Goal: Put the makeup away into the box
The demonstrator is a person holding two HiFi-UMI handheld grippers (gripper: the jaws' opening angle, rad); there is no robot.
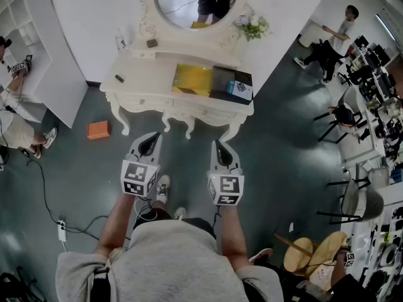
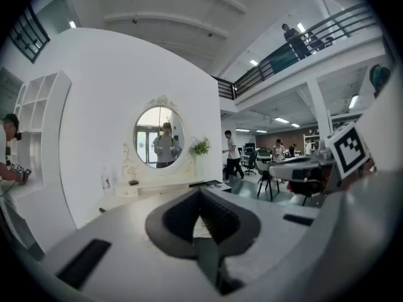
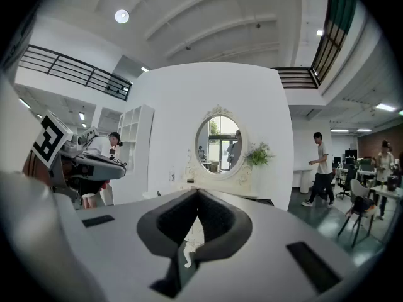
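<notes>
We see both tools held roughly level in front of the white dressing table (image 1: pixel 151 83), apart from it. The left gripper (image 1: pixel 149 145) has its tips pressed together with nothing between them, and its own view shows the same (image 2: pixel 201 195). The right gripper (image 1: pixel 221 153) is also pressed together and empty (image 3: pixel 196 194)

Containers: an open yellow box (image 1: pixel 192 79) sits on the table top right of centre. It touches a dark box (image 1: pixel 221 80) on its right. A small blue-and-white carton (image 1: pixel 240 89) sits on the right end of the dark box. The yellow box's inside looks plain yellow, and we cannot tell if anything lies in it

The makeup is loose on the table, not in a box:
- a small dark item (image 1: pixel 119 78) on the left part of the table top
- a dark piece (image 1: pixel 152 43) on the raised shelf under the oval mirror (image 1: pixel 189 5)
- a clear bottle (image 1: pixel 119 41) at the shelf's left end

Each is too small for us to say what it is. A flower sprig (image 1: pixel 254 26) stands right of the mirror. An orange box (image 1: pixel 98 129) lies on the floor left of the table legs

Hidden or cut off: the frame edge cuts the top of the mirror. In both gripper views the tool bodies cover most of the table top and the boxes

Writing: the carton's print is too small to read. We make out only black square patterns on the marker cubes (image 1: pixel 138 178)
</notes>
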